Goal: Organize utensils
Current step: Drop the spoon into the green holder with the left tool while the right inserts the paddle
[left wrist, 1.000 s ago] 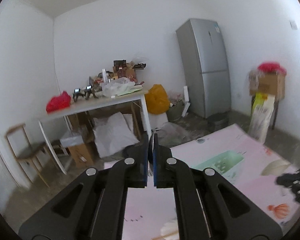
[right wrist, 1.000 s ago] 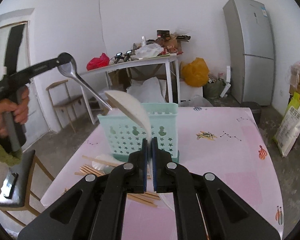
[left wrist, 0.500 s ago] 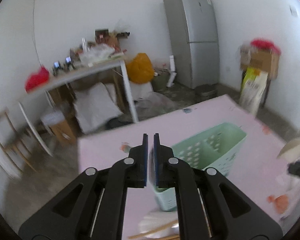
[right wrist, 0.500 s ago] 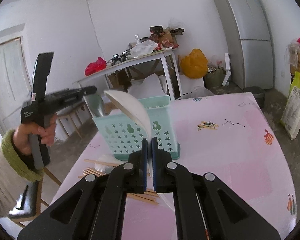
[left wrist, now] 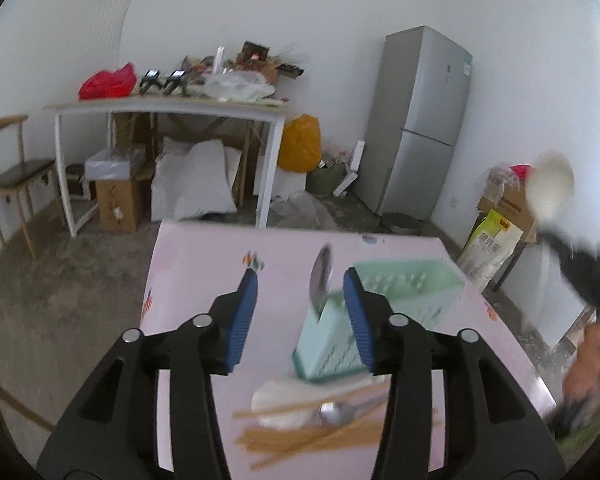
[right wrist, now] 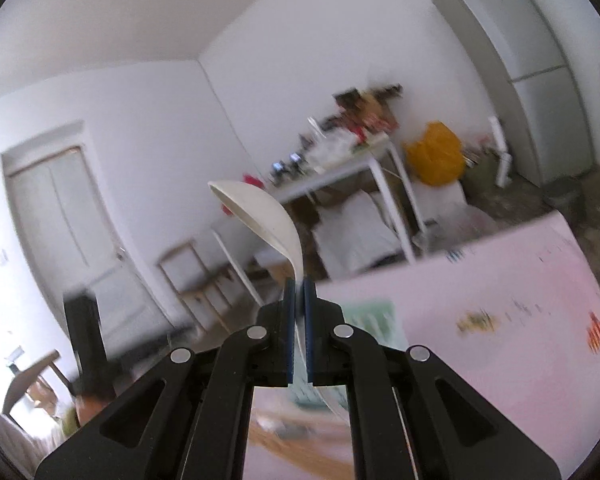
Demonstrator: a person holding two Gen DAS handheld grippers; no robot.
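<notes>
A mint green utensil basket [left wrist: 384,308] stands on the pink table [left wrist: 204,264]. A metal spoon [left wrist: 321,280] stands upright in its near compartment. My left gripper [left wrist: 300,300] is open, its jaws either side of that spoon without touching it. In front of the basket lie wooden chopsticks [left wrist: 300,436], another metal spoon [left wrist: 340,412] and a white spoon [left wrist: 280,400]. My right gripper [right wrist: 299,292] is shut on a white ladle spoon [right wrist: 260,212], held high, bowl up. It also shows blurred in the left wrist view [left wrist: 550,188].
Beyond the pink table stand a cluttered white table [left wrist: 172,108], a wooden chair [left wrist: 12,172], a grey fridge [left wrist: 420,128] and boxes and bags on the floor. A white door [right wrist: 68,216] is on the left in the right wrist view.
My left gripper has swung down to the basket and opened, leaving the metal spoon standing in it. My right gripper has lifted and tilted with the white ladle spoon.
</notes>
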